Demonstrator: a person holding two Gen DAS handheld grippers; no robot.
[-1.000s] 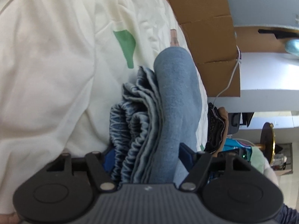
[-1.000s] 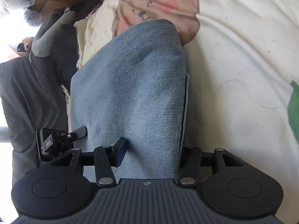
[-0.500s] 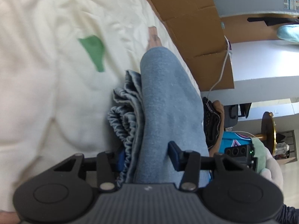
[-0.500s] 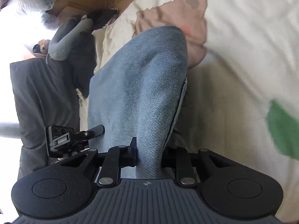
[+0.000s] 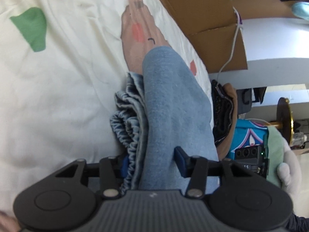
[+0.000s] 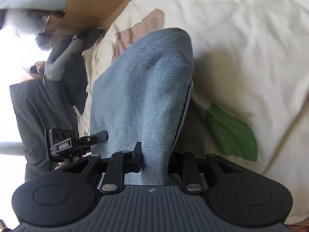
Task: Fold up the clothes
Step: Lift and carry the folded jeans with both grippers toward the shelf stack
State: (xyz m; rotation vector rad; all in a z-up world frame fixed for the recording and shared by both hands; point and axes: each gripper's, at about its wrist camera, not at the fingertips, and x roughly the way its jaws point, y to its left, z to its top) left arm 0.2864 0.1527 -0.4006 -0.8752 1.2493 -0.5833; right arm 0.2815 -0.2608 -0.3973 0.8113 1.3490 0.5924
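- The left gripper (image 5: 152,163) is clamped on the folded blue denim garment (image 5: 173,106), its two blue-padded fingers pressing the stack from both sides; a second ago the fingers stood wider around a thicker bunch.
- The right gripper (image 6: 154,158) is pinched tight on the same denim garment (image 6: 144,89); a second ago its fingers were spread well apart on either side of the cloth.
- The garment is held off the cream bedsheet (image 5: 58,81), hanging between the two grippers, with its gathered elastic waistband (image 5: 125,131) showing on the left edge.
- Since a second ago the bear print (image 5: 139,31) on the sheet has come into the left view, and the green patch (image 5: 30,29) has slid towards the upper left corner.
- The right gripper's far finger is hidden behind the denim, and the garment's lower end is cut off by both gripper bodies.
- The cardboard box (image 5: 202,15) and a heap of dark clothing (image 6: 48,106) are blurred at the edges.
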